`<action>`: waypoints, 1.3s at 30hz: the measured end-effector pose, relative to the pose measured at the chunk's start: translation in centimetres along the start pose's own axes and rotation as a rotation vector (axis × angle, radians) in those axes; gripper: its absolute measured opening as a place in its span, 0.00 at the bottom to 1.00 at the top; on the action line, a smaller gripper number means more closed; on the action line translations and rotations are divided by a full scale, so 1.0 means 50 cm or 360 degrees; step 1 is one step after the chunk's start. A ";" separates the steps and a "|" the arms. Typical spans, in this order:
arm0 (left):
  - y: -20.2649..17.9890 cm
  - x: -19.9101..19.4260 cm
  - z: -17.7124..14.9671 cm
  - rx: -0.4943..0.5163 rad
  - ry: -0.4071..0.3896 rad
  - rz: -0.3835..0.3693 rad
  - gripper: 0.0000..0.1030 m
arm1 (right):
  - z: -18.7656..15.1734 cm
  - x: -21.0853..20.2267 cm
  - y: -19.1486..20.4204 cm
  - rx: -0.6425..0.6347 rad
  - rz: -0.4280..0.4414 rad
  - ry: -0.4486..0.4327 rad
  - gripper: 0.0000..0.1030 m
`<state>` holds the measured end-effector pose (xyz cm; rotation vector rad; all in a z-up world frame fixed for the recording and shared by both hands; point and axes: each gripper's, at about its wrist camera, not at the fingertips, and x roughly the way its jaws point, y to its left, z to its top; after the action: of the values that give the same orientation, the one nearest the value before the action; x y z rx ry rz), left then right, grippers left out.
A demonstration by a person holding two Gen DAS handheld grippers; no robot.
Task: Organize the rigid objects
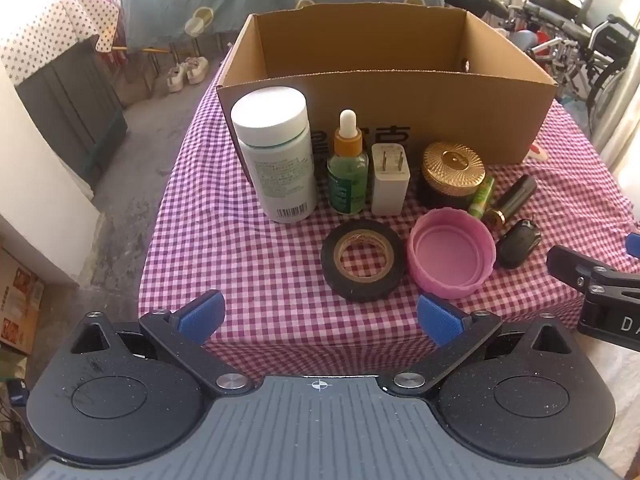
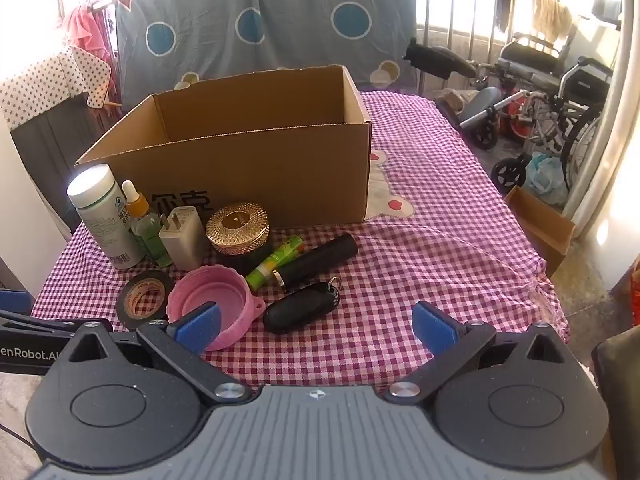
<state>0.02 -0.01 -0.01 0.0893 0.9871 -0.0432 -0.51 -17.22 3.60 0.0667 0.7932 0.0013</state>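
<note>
Checked cloth covers the table (image 1: 248, 264), with hung laundry and a wheelchair (image 2: 552, 92) in the upper right of the frame. An open cardboard box (image 1: 384, 96) stands at upper centre, apparently empty and presumably the receptacle. Small items are grouped just before its front wall: white bottle (image 1: 276, 152), dropper bottle (image 1: 347, 168), charger plug (image 1: 390, 178), gold-lidded jar (image 1: 452, 172), tape roll (image 1: 363, 265), pink lid (image 1: 452, 254), key fob (image 2: 302, 306). Left tool (image 1: 320, 318) and right tool (image 2: 316, 326) both stand fully spread, holding nothing, angled down towards the group, probably for a first pick.
</note>
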 end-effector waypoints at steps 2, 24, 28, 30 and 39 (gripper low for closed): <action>0.000 0.001 0.001 0.0004 0.0014 0.0010 1.00 | -0.001 -0.002 0.002 -0.0013 -0.0013 -0.0005 1.00; 0.021 0.009 -0.007 -0.0045 0.0011 0.0019 1.00 | 0.008 0.000 0.024 -0.0048 0.0007 0.0026 1.00; 0.021 0.011 -0.005 -0.0049 0.0019 0.0022 1.00 | 0.007 0.002 0.025 -0.0050 0.0011 0.0034 1.00; 0.021 0.011 -0.006 -0.0049 0.0020 0.0025 1.00 | 0.007 0.003 0.026 -0.0050 0.0014 0.0037 1.00; 0.023 0.010 -0.007 -0.0046 0.0016 0.0037 1.00 | 0.007 0.001 0.029 -0.0052 0.0023 0.0037 1.00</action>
<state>0.08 1.16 -0.56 0.0748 0.9960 -0.0072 -0.20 -15.78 3.87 0.0416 0.8159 0.0284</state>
